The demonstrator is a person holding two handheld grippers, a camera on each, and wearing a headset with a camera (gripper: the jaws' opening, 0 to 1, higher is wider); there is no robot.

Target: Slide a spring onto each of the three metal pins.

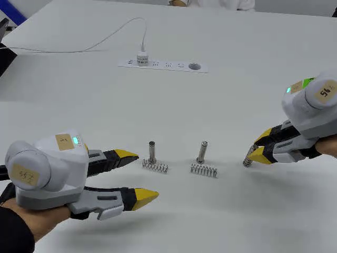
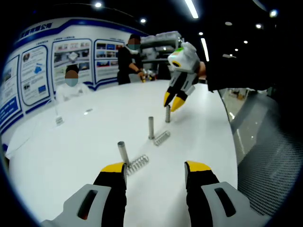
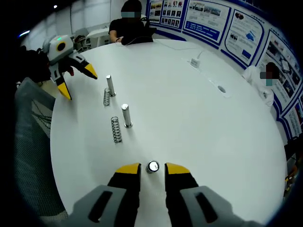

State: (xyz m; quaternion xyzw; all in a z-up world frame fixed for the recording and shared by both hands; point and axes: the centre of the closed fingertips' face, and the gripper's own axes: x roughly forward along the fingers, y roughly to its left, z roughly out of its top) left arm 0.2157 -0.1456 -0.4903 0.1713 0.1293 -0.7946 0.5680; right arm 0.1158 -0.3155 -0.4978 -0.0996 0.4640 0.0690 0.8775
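1. The left tongs sit low at the near left of the white worktop, with the jaws spread wide and nothing between them
2. The right tongs come in from the right, with their yellow tips angled down at the right pin
3. In the right gripper view the jaws are drawn close, one on each side of that pin's round top. I cannot tell whether they actually pinch it
4. The right pin stands upright on the worktop. Its shaft looks ribbed, as if a coil sits round it, but it is too small to be sure
5. The left pin stands upright and bare, just right of the left tongs' far tip
6. The left spring lies flat on the worktop just beside the base of the left pin, on its near side
7. The middle pin stands upright and bare between the other two pins
8. The middle spring lies flat on the near side of the middle pin, close to its foot
9. The three pins form a row from left to right, each standing apart from the next
10. Well beyond them, a power strip lies on the far part of the worktop with a white plug in it. Its cable trails away to the far left
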